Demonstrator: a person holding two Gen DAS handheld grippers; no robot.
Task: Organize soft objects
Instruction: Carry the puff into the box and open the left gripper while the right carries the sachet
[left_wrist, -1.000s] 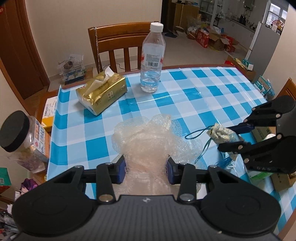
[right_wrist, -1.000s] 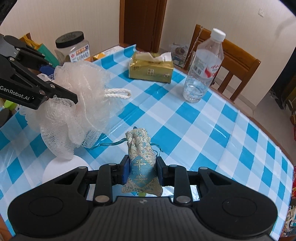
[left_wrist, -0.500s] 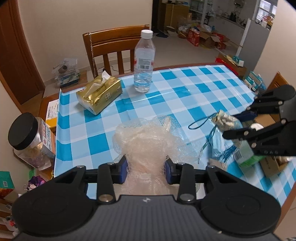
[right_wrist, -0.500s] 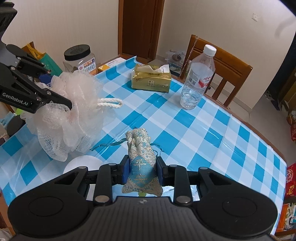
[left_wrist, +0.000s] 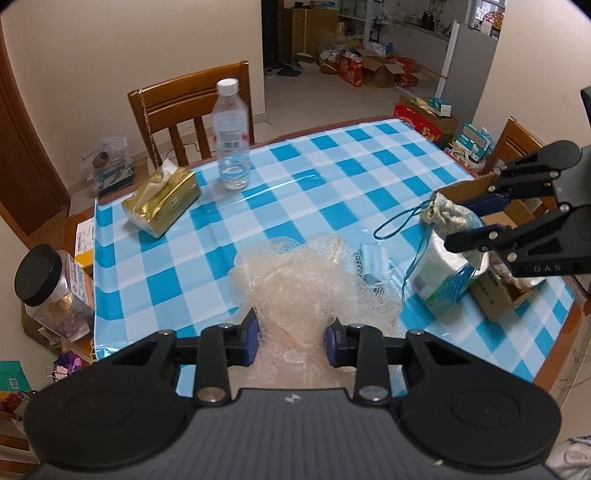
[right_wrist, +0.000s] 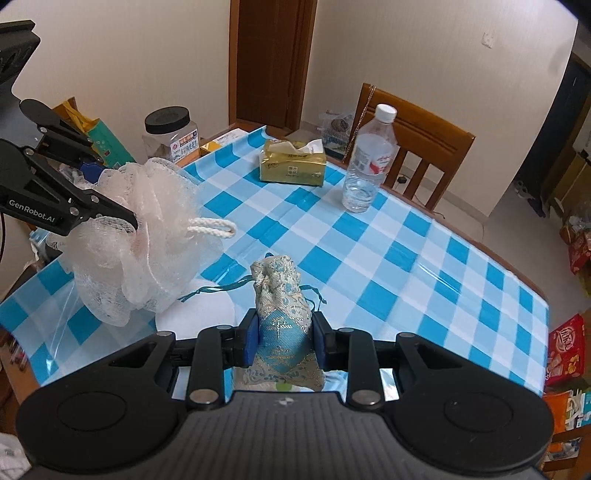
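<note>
From the left wrist we look forward and down along our left gripper (left_wrist: 291, 341) across the table (left_wrist: 332, 177), toward the chair (left_wrist: 192, 107). From the right wrist we look along our right gripper (right_wrist: 285, 341), close above the table, angled leftward. Both views share the bottle (right_wrist: 367, 158) and tissues (left_wrist: 162, 201), and each sees the other gripper.

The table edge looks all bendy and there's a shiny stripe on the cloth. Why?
Left wrist view: the fisheye lens bows the table edge, and light glares off the glossy tablecloth as a pale streak. Right wrist view: same curving, with glare on the cloth; corners go black.
</note>
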